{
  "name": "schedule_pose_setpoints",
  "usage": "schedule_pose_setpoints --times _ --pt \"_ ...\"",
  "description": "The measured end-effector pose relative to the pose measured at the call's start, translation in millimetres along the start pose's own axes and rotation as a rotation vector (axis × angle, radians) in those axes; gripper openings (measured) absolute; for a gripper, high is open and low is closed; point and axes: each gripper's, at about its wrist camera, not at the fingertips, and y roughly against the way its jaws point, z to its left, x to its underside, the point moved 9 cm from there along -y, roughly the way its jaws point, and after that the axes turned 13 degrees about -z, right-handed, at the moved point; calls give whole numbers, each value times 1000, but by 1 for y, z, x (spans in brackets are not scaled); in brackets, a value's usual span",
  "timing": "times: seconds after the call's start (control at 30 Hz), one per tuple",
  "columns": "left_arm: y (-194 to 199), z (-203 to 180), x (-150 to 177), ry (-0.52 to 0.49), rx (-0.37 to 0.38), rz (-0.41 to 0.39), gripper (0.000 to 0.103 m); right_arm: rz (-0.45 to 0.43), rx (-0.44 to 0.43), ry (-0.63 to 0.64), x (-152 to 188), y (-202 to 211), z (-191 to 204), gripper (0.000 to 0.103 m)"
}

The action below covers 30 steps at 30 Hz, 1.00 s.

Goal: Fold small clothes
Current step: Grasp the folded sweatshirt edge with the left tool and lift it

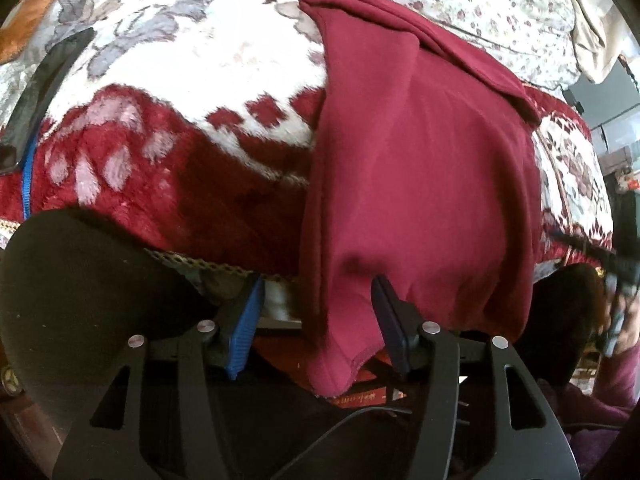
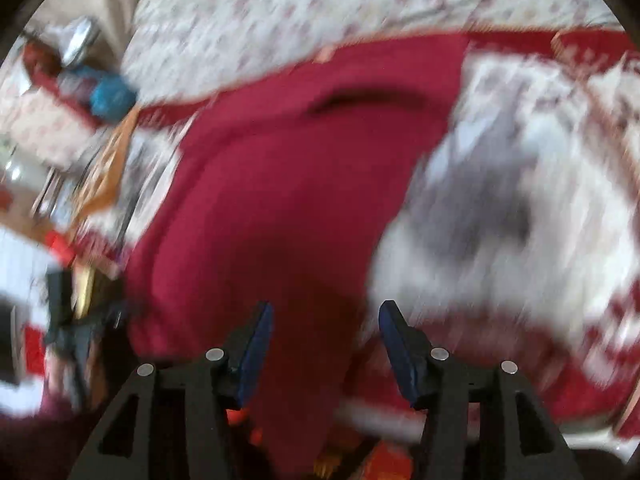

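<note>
A dark red garment (image 1: 420, 168) lies on a red and white floral blanket (image 1: 180, 80), its near end hanging over the bed's edge. My left gripper (image 1: 318, 292) is open, with the garment's hanging corner (image 1: 336, 368) between its spread jaws, untouched by the left pad and close to the right pad. In the blurred right wrist view the same garment (image 2: 280, 184) fills the middle. My right gripper (image 2: 326, 316) is open over the garment's near end, with cloth between the jaws.
A white sheet with small flowers (image 1: 480, 4) covers the bed beyond the blanket. A black strap (image 1: 44, 80) lies at the left. Clutter, with a blue object (image 2: 110, 94), sits left of the bed in the right wrist view. Dark floor lies below the bed's edge.
</note>
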Motion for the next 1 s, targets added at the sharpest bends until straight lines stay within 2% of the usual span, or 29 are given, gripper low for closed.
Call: schedule_pose_setpoints --times 0.1,0.2,0.3,0.43,0.53,0.57,0.6,0.63,0.73,1.0 --pt "-5 -6 4 -9 16 24 55 93 -56 -19 45 3 8 56" --pt "-12 -9 8 -6 20 51 55 143 -53 -50 73 -4 7 70" --pt "-20 -16 14 -2 45 91 55 201 -46 -51 95 -17 5 70" --pt "-26 -14 19 -20 24 109 55 201 -75 -92 110 -32 9 69" --pt "-28 -16 21 -41 30 118 54 200 -103 -147 115 -43 13 36" --pt "-27 -18 21 -51 37 118 42 194 -110 -134 113 -42 16 29" --pt "-26 -19 20 -63 40 119 24 175 -116 -107 109 -39 21 25" --pt "-25 -20 19 -71 35 112 15 149 -126 -80 104 -35 29 18" --pt "-13 -24 6 -50 72 52 7 85 -172 -62 83 -21 44 13" --pt "28 -31 -57 34 170 -129 7 -139 -238 -76 5 16 49 10"
